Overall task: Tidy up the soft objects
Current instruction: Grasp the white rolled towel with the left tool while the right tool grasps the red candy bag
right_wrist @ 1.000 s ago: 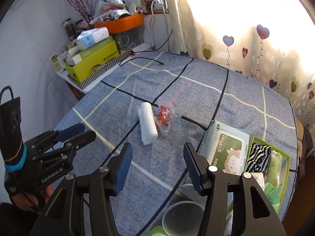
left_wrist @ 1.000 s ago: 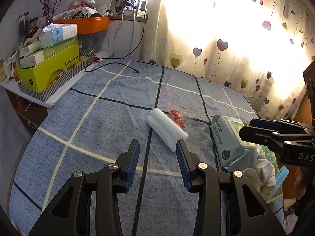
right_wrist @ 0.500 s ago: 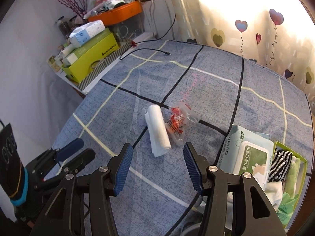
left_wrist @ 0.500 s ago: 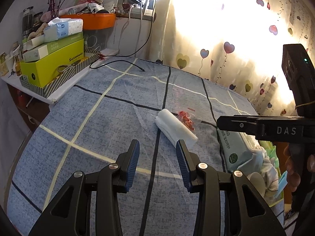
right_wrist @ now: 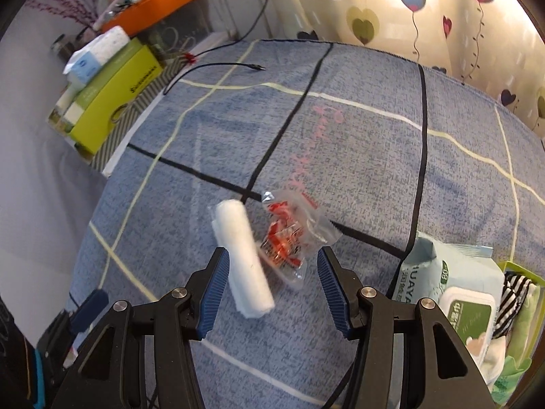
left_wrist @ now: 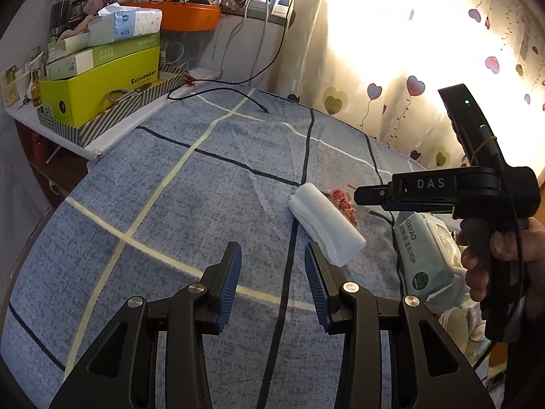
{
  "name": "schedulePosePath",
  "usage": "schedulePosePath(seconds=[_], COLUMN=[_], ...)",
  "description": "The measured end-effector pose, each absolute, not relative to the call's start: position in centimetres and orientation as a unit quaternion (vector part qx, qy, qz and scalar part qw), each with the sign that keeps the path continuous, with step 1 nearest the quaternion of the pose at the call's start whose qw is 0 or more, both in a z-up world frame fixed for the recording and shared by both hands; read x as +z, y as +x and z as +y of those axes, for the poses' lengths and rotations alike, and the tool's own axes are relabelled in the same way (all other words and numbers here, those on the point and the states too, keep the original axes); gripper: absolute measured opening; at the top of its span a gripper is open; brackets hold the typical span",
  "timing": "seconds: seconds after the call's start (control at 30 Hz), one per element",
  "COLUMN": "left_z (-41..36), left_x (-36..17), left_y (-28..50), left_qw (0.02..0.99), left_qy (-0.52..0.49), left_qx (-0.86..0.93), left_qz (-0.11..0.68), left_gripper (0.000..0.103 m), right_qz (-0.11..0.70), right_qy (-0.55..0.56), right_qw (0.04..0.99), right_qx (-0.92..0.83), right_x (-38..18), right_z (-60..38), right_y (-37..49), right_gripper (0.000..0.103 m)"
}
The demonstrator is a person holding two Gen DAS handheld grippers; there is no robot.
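Observation:
A rolled white towel point(right_wrist: 243, 255) lies on the blue checked bedspread point(right_wrist: 357, 143), with a clear packet of red pieces point(right_wrist: 289, 235) touching its right side. My right gripper point(right_wrist: 271, 250) hangs open just above both, the end of the roll and the packet showing between its fingers. In the left wrist view the roll point(left_wrist: 327, 225) lies a little ahead and to the right of my open, empty left gripper point(left_wrist: 272, 247). The right gripper point(left_wrist: 361, 196) comes in from the right over the red packet point(left_wrist: 344, 201), carried by a hand point(left_wrist: 504, 255).
A pale green wet-wipes pack point(right_wrist: 449, 286) lies right of the packet, beside a green box point(right_wrist: 521, 306) stuffed with striped and green clothes. A side shelf holds yellow-green boxes point(left_wrist: 102, 81), a tissue pack and an orange tray point(left_wrist: 184, 15). A black cable point(left_wrist: 218, 90) trails onto the bed.
The right gripper has come down and forward over the roll and packet, which now look much larger. In the left wrist view it slid in from the right. My left gripper crept closer.

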State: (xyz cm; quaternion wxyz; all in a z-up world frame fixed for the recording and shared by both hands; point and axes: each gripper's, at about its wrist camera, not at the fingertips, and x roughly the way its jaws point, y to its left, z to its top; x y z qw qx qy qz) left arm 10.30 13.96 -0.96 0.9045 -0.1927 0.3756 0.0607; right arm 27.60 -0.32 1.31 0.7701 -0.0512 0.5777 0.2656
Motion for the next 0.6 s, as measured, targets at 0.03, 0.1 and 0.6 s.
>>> schedulePosePath(seconds=[0.03, 0.1, 0.6], left_z=[14.0, 14.0, 14.5], left_x=[-1.1, -1.2, -1.5], left_y=[10.4, 10.5, 10.7], left_qw=[0.904, 0.903, 0.898], left_qy=[-0.194, -0.195, -0.208], left_qx=[0.059, 0.057, 0.058], left_qz=[0.377, 0.378, 0.383], left_gripper=[0.040, 0.040, 0.040], right_qz=[0.581, 0.589, 0.596], right_qy=[-0.050, -0.055, -0.106], right_qw=[0.768, 0.764, 0.745], right_qx=[0.264, 0.256, 0.281], right_x=[1.1, 0.2, -2.6], right_z=[-0.3, 0.1, 2.2], right_y=[27.8, 28.4, 28.4], right_gripper=[0.053, 0.053, 0.025])
